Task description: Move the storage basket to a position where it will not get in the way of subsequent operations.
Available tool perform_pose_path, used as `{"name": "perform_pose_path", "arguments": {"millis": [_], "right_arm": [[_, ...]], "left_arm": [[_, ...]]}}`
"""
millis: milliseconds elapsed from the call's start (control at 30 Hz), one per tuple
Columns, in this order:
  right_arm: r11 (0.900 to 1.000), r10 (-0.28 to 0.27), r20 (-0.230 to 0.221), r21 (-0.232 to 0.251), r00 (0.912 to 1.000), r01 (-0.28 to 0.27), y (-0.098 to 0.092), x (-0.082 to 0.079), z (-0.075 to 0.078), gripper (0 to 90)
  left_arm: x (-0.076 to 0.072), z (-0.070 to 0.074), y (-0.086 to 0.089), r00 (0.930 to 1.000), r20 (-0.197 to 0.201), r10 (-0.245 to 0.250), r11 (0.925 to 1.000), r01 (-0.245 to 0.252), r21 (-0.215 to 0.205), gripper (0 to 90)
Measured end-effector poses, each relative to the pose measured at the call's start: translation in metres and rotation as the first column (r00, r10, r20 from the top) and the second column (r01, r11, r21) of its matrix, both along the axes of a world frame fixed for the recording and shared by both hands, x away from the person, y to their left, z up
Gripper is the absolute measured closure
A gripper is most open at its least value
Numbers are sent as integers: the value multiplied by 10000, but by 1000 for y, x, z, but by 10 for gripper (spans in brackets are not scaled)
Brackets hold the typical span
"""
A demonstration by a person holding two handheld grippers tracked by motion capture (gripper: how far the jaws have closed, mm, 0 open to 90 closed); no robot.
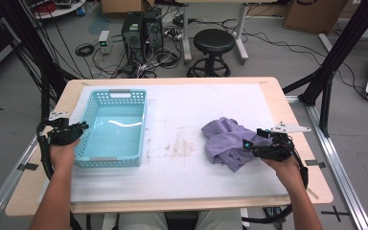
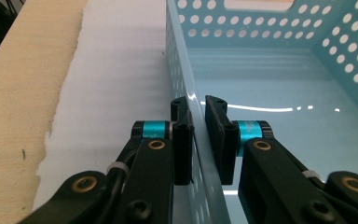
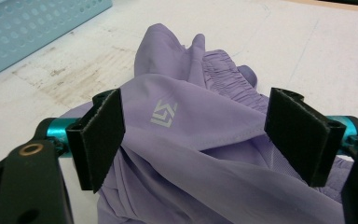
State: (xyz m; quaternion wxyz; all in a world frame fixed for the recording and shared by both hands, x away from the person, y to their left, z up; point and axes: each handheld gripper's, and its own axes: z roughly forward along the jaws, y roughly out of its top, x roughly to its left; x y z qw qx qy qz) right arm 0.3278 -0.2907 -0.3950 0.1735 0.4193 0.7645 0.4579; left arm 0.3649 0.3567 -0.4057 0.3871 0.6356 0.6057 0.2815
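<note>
- Left claw point(image 2: 196, 121): jaws narrow, closed on the left side wall of the basket; one jaw stands outside the wall, the other inside. In the high view the left claw point(image 1: 79, 128) meets the wall near the basket's near-left corner.
- Right claw point(image 3: 209, 140): jaws wide, standing either side of the purple garment, with fabric bunched between them; the left pad touches the cloth, the right pad sits just beside it. In the high view the right claw point(image 1: 249, 145) points left into the garment's right side.
- Light blue plastic basket point(image 1: 138, 125): rectangular, perforated walls, a handle slot in each short wall, nothing inside. It stands on the left half of the table, its long sides running from the near edge toward the far edge.
- Purple garment point(image 1: 226, 140): crumpled heap with a gathered elastic band and a small pale logo point(image 3: 163, 113) facing up. It lies on the right half of the table, well apart from the basket.
- White mat point(image 1: 191, 103): covers most of the table top, scuffed brown between basket and garment.
- Table point(image 1: 316, 184): pale wood, bare along its edges.
- Black stool point(image 1: 213, 42): on the floor beyond the far edge.
</note>
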Motion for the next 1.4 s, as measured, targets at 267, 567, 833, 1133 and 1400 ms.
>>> {"name": "perform_pose_path", "arguments": {"millis": [267, 567, 833, 1133, 1400], "right_arm": [[10000, -27, -61, -26, 10000, 27, 0, 0, -2, 203], [9999, -79, -45, -101, 10000, 78, 0, 0, -2, 203], [9999, -50, -48, -103, 10000, 49, 1, -1, -2, 203], [9999, 15, 16, -109, 10000, -15, 4, -1, 1, 203], [9998, 73, 6, -170, 10000, -73, 5, -1, 0, 203]], "left_arm": [[5, 5, 10, 9999, 121, 103, 9998, -105, 139, 809], [13, 7, 19, 9999, 163, 13, 9995, -18, 319, 808], [3, 6, 23, 9989, -392, -271, 9985, 252, -484, 689], [-9, -8, 22, 9974, -724, -43, 10000, 39, -56, 818], [-7, -4, 28, 9997, -193, 114, 9998, -110, 172, 831]]}}
